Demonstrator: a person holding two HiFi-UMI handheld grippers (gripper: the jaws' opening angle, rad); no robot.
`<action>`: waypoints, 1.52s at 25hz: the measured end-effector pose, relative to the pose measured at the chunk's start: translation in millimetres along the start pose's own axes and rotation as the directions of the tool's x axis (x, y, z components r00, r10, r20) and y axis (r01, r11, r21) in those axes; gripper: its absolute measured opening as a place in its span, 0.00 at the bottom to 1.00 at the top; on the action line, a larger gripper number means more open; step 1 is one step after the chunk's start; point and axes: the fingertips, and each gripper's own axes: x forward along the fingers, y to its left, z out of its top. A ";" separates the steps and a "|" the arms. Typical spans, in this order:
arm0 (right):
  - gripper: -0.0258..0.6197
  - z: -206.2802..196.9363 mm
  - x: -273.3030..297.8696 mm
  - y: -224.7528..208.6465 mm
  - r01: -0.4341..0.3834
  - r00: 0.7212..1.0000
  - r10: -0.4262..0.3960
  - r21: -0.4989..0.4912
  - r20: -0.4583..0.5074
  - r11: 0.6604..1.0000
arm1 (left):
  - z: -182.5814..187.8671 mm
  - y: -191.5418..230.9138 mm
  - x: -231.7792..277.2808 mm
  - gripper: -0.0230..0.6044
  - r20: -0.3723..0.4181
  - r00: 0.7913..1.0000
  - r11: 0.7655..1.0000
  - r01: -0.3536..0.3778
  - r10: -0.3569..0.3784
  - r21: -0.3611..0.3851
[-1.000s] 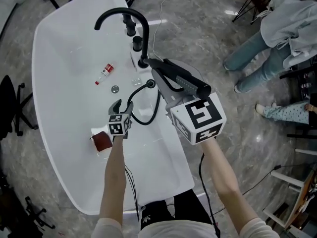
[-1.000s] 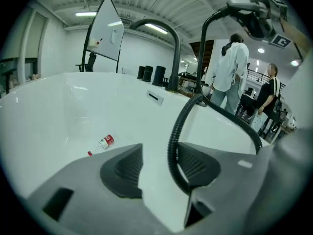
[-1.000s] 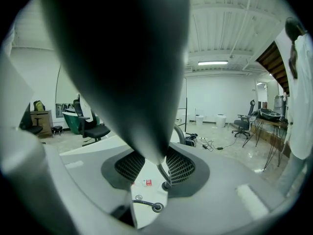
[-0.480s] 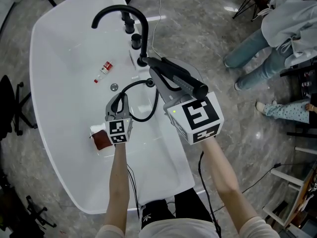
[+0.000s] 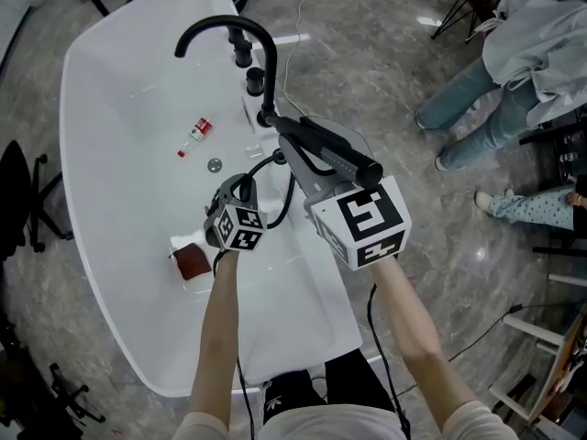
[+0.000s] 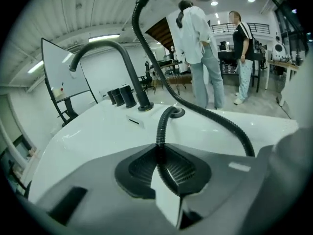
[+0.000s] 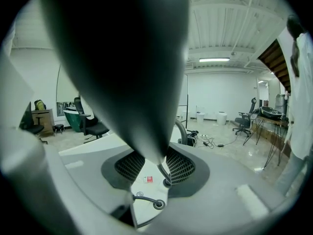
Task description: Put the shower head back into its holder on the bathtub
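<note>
My right tongs (image 5: 316, 170) grip the shower head (image 5: 335, 151). Its long axis runs straight ahead of them, with the hose end toward the faucet (image 5: 272, 71). The holder (image 5: 278, 155) lies between the 2 tongs, nearer the left. My left tongs (image 5: 240, 189) have just closed on the hose (image 6: 161, 131).

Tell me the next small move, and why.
Probably push the hose down toward its hole. The left tongs have just closed on the hose near that hole, a loop hangs slack over the tub, and the right tongs hold the shower head tilted above it. Less slack should ease seating it.
</note>
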 end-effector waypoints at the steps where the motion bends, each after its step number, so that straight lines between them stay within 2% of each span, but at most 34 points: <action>1: 0.25 0.8 -0.1 0.5 -0.003 1.000 0.003 -0.004 0.001 1.000 | 4.2 -1.4 -0.6 0.11 0.014 1.000 1.000 0.004 -0.004 0.001; 4: 0.25 3.4 1.3 0.4 -0.002 1.000 0.002 -0.009 0.011 1.000 | 30.4 -0.9 6.8 0.11 0.077 0.997 1.000 0.014 -0.012 -0.026; 6: 0.25 1.9 2.1 0.4 -0.003 1.000 0.003 -0.002 0.013 1.000 | 45.3 0.3 15.4 0.11 0.091 0.996 1.000 0.004 -0.003 -0.017; 10: 0.25 -6.5 2.7 -2.0 0.002 1.000 -0.003 0.011 0.004 1.000 | 62.0 6.0 32.2 0.12 0.037 0.999 0.996 -0.035 0.032 0.081; 14: 0.25 -17.5 5.2 -2.6 0.007 1.000 -0.006 0.031 -0.008 0.999 | 46.1 7.3 37.9 0.12 -0.046 0.999 0.987 -0.008 0.016 0.163; 17: 0.25 -20.8 7.0 -1.5 -0.001 1.000 0.001 0.043 -0.010 0.999 | 36.9 -4.0 32.6 0.12 -0.048 0.999 0.975 -0.007 0.018 0.221; 19: 0.25 -18.1 8.0 -1.9 -0.001 1.000 0.001 0.049 -0.002 0.999 | 46.9 -14.0 32.5 0.12 -0.022 1.000 0.978 -0.003 0.007 0.207; 20: 0.25 -16.7 8.5 -1.3 -0.001 1.000 0.001 0.051 0.003 0.999 | 52.2 -17.8 33.2 0.13 -0.008 1.000 0.985 0.004 -0.002 0.173; 22: 0.25 -15.3 9.8 1.4 -0.005 1.000 0.005 0.051 0.006 0.999 | 56.8 -18.6 33.7 0.14 0.036 0.999 0.999 0.026 -0.027 0.035; 24: 0.25 -16.4 10.1 5.2 -0.009 1.000 0.009 0.054 0.003 0.999 | 53.7 -12.2 28.8 0.19 0.106 0.994 0.992 0.045 -0.033 -0.117; 26: 0.25 -18.3 9.6 7.3 -0.011 1.000 0.011 0.060 0.002 0.998 | 45.0 -2.3 20.5 0.26 0.154 0.988 0.974 0.028 0.008 -0.227; 27: 0.25 -19.3 9.7 7.4 -0.011 1.000 0.011 0.063 0.002 0.998 | 38.2 2.5 16.6 0.29 0.166 0.986 0.955 0.022 0.029 -0.295; 28: 0.25 -20.4 10.1 7.5 -0.012 1.000 0.012 0.066 0.002 0.998 | 28.9 6.5 13.2 0.30 0.173 0.984 0.925 0.026 0.043 -0.380; 30: 0.25 -22.5 11.0 9.2 -0.015 1.000 0.015 0.073 0.000 0.997 | 5.1 9.5 8.6 0.33 0.185 0.981 0.834 0.058 0.053 -0.549; 31: 0.25 -23.0 11.2 10.3 -0.016 1.000 0.016 0.074 0.000 0.997 | -6.9 7.7 7.4 0.33 0.187 0.981 0.792 0.076 0.049 -0.606; 32: 0.25 -23.1 11.0 11.1 -0.017 1.000 0.017 0.074 0.000 0.997 | -17.6 3.9 6.6 0.33 0.183 0.982 0.761 0.088 0.041 -0.643; 34: 0.25 -23.6 10.0 11.1 -0.014 1.000 0.014 0.072 0.000 0.997 | -33.3 -6.5 2.2 0.33 0.174 0.984 0.730 0.097 0.031 -0.676; 36: 0.25 -24.4 9.0 11.0 -0.014 1.000 0.014 0.072 -0.003 0.997 | -39.5 -15.6 -9.3 0.27 0.180 0.983 0.729 0.090 0.047 -0.679; 38: 0.25 -23.6 8.2 10.0 -0.013 1.000 0.013 0.072 -0.003 0.997 | -35.7 -18.3 -23.5 0.22 0.193 0.977 0.749 0.062 0.089 -0.660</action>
